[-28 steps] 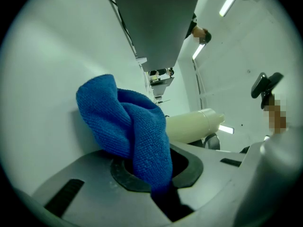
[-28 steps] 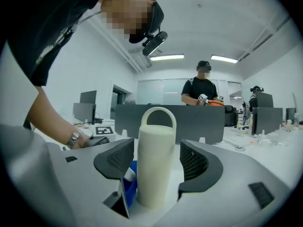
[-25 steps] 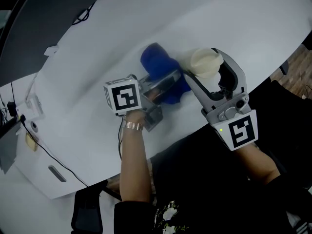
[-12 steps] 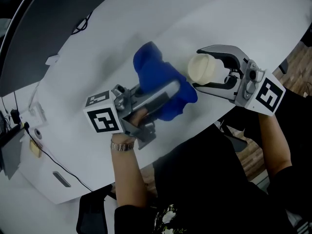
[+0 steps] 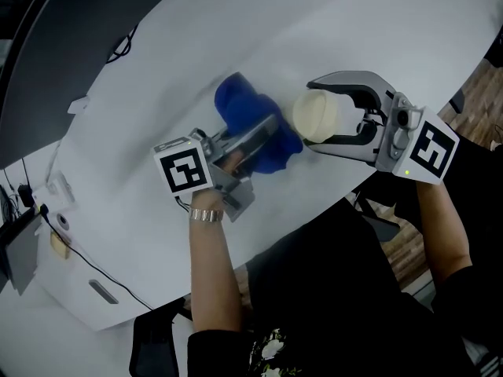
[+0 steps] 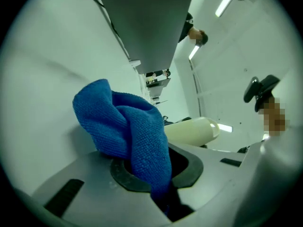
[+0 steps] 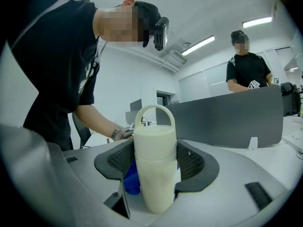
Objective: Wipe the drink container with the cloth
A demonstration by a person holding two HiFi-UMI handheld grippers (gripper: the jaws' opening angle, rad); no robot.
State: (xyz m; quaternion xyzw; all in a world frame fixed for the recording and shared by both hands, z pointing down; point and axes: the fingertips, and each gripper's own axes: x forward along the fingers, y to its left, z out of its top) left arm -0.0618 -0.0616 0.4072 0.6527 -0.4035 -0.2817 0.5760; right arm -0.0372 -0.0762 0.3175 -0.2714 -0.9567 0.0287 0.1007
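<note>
Wiping looks to be in mid-course, judging from how things lie. The left tool [image 5: 266, 134] is clamped on a blue microfibre cloth [image 5: 245, 108]. The left gripper view shows the fabric pinched between its jaws, with a loose bunch standing out ahead.

The right tool [image 5: 315, 116] is closed on the drink container, a cream flask [image 5: 317, 110] with a loop handle on its lid. In the right gripper view both pads press on the flask's body, one on each side.

Both are over the white desk [image 5: 354, 30], near its front edge. The flask is just to the right of the cloth. The bunched cloth lies against the side of the flask that faces the left tool, and a patch of blue shows low beside the flask in the right gripper view. Whether the flask stands on the desk or is held above it, I cannot tell.

The flask shows no stain or wetness, so the cleaned share cannot be read. In my judgement the far side, lid and handle remain, which would need the flask turned or the cloth brought round.
</note>
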